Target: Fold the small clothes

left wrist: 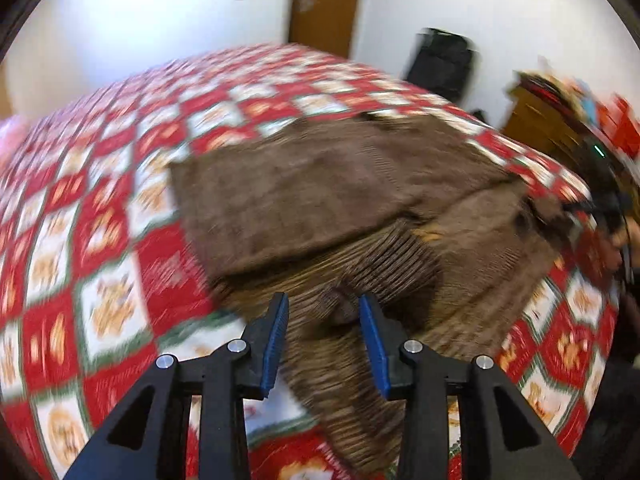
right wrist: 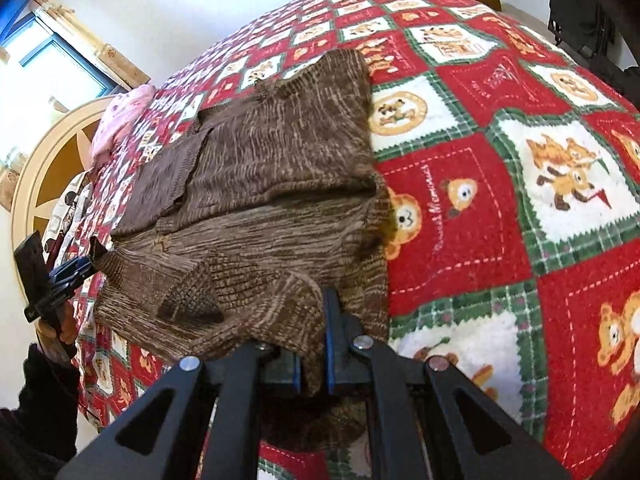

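A brown knitted sweater lies partly folded on the red patchwork bedspread. My left gripper is open, its blue pads on either side of a sweater edge; this view is blurred. The sweater also fills the middle of the right wrist view. My right gripper is shut on a fold of the sweater's near edge. The left gripper shows at the far left of that view, at the tip of a sleeve. The right gripper shows blurred at the right edge of the left wrist view.
The bedspread with bear squares covers the bed. A pink cloth lies near the headboard. A black bag stands by the white wall, and a cluttered wooden shelf is on the right.
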Action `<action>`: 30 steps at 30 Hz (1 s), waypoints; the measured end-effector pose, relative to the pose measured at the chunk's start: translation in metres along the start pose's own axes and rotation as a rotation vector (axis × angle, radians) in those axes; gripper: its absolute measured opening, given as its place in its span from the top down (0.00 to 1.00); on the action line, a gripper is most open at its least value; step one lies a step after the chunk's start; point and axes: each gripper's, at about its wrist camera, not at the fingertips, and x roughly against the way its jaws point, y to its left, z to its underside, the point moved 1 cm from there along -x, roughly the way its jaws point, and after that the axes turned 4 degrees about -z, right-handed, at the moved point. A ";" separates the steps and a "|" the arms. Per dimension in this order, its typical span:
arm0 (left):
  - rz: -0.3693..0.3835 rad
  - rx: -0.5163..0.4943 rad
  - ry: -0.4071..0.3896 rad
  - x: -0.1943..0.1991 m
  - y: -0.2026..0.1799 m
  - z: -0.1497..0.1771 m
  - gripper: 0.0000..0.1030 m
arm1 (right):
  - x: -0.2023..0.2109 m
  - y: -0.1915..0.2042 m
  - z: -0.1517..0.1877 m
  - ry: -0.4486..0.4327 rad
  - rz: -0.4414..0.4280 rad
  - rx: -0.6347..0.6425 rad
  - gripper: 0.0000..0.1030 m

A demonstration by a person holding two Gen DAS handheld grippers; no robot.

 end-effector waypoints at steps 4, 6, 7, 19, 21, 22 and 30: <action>0.015 -0.149 -0.008 -0.008 -0.015 -0.008 0.63 | -0.003 0.003 -0.001 0.015 0.013 0.028 0.90; 0.022 -0.178 0.043 -0.021 -0.016 -0.011 0.63 | -0.004 0.003 -0.002 0.018 0.015 0.035 0.90; 0.034 -0.184 0.070 -0.029 -0.017 -0.013 0.63 | -0.004 0.003 -0.002 0.019 0.015 0.037 0.90; 0.023 -0.294 0.098 -0.028 -0.040 -0.005 0.63 | -0.005 0.004 -0.002 0.023 0.017 0.045 0.90; -0.015 -0.316 0.095 -0.029 -0.045 -0.005 0.63 | -0.005 0.003 -0.002 0.019 0.015 0.036 0.90; -0.026 -0.312 0.088 -0.029 -0.046 -0.006 0.71 | -0.005 0.003 -0.001 0.017 0.014 0.032 0.90; 0.038 -0.105 -0.020 -0.009 -0.025 -0.018 0.91 | -0.003 0.006 0.000 0.004 0.021 0.031 0.88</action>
